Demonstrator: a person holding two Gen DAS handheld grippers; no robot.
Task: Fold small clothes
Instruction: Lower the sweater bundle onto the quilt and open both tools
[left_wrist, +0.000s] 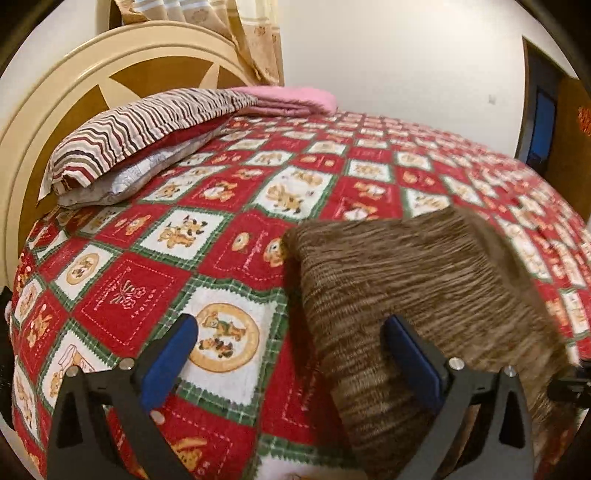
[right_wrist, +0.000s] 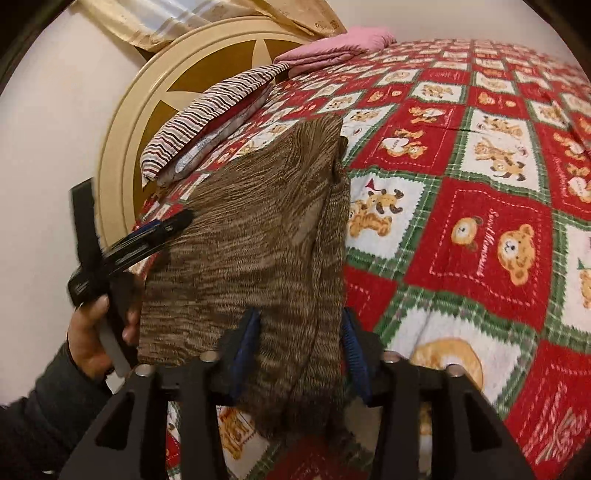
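Observation:
A brown striped knit garment (left_wrist: 406, 273) lies folded on the red teddy-bear bedspread (left_wrist: 229, 236), blurred at its right edge. In the left wrist view my left gripper (left_wrist: 295, 354) stands open wide; its right finger overlaps the garment's left side and nothing is between the blue pads. In the right wrist view the garment (right_wrist: 251, 229) hangs lifted off the bedspread (right_wrist: 461, 229) with a folded strip down its right side. My right gripper (right_wrist: 301, 350) is shut on its near edge. The left gripper (right_wrist: 173, 221) shows edge-on at the garment's left border.
A striped pillow (left_wrist: 140, 136) and a folded pink blanket (left_wrist: 291, 98) lie against the round cream headboard (left_wrist: 74, 88). A dark doorway (left_wrist: 543, 122) stands at the right. A person's hand (right_wrist: 88, 332) in a dark sleeve holds the left gripper.

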